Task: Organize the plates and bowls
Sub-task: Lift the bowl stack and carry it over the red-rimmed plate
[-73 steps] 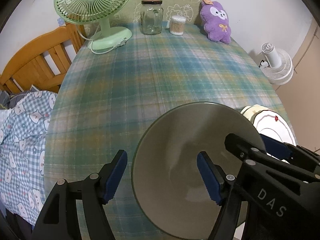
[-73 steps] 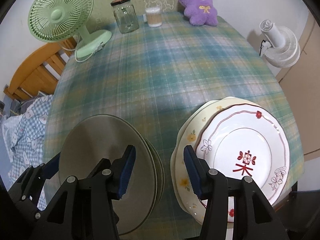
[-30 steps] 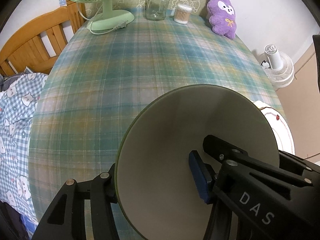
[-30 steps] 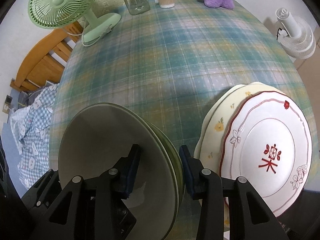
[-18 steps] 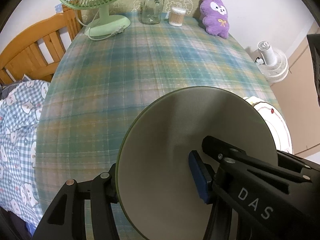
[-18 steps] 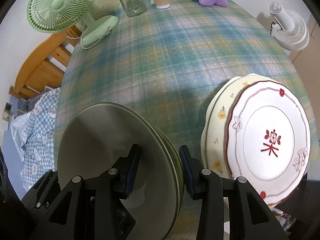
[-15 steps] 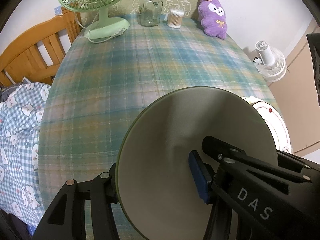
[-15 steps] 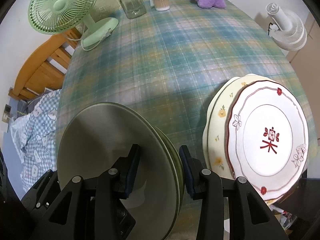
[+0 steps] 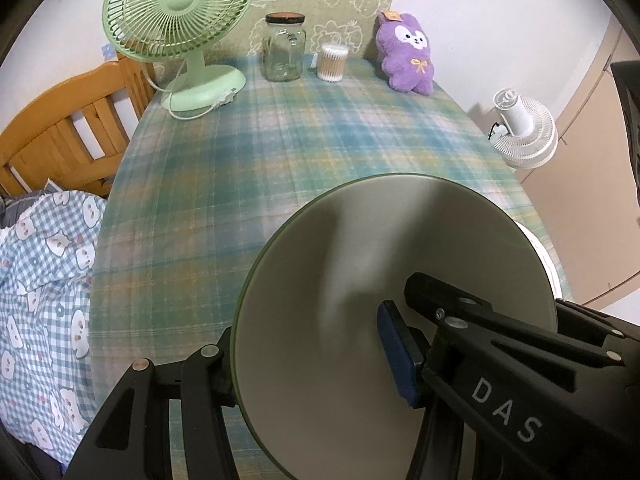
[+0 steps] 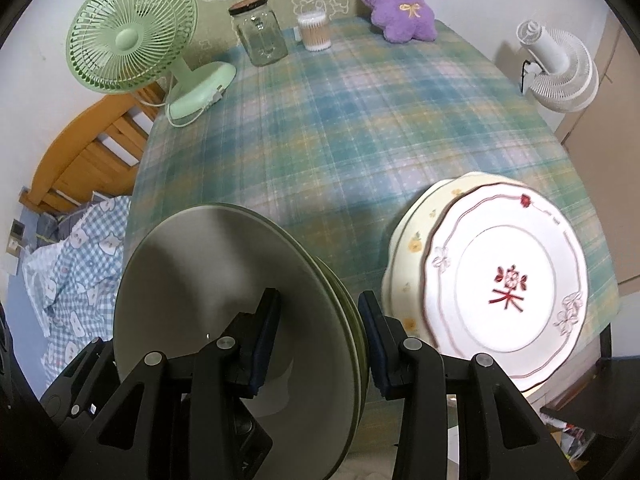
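Observation:
A stack of olive-green bowls (image 9: pixel 360 280) is held up off the plaid table, tilted. My left gripper (image 9: pixel 308 356) is shut on the stack's left rim, one blue pad inside the top bowl. My right gripper (image 10: pixel 318 340) is shut on the right rim of the same green bowls (image 10: pixel 208 288), pads on either side of the stacked rims. Two stacked plates (image 10: pixel 504 280), a white one with red trim on a cream floral one, lie at the table's front right edge. Only a sliver of the plates (image 9: pixel 548 256) shows in the left wrist view.
At the table's far end stand a green desk fan (image 9: pixel 180 12), a glass jar (image 9: pixel 282 48), a cotton swab tub (image 9: pixel 332 62) and a purple plush (image 9: pixel 408 56). A wooden bed frame (image 9: pixel 60 124) and checked bedding (image 9: pixel 40 280) lie left; a white fan (image 10: pixel 556 64) stands right.
Both grippers closed on the green bowl stack and lifted it off the table. Over the last half second the view tilted up toward the far end of the table.

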Demonstrator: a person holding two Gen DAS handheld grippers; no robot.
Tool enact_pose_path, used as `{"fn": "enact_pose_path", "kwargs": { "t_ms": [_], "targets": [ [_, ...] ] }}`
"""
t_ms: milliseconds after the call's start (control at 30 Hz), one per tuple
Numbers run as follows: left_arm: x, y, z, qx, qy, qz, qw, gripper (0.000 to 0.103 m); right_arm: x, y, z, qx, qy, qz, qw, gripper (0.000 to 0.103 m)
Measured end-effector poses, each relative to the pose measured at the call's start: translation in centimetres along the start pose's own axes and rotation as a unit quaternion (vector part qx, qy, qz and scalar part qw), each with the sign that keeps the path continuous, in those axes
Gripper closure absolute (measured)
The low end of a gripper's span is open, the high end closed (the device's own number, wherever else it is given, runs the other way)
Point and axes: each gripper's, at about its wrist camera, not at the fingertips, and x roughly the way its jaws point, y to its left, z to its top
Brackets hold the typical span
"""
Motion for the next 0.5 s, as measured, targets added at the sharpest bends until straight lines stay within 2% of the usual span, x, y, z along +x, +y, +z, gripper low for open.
{"fn": "enact_pose_path", "kwargs": {
  "t_ms": [500],
  "targets": [
    [-0.4,-6.7,1.2,-0.014,-0.020,0.010,0.9996,0.046,-3.0,-5.9,1.4,-0.020,-0.018,0.004,1.000,0.059]
  ]
}}
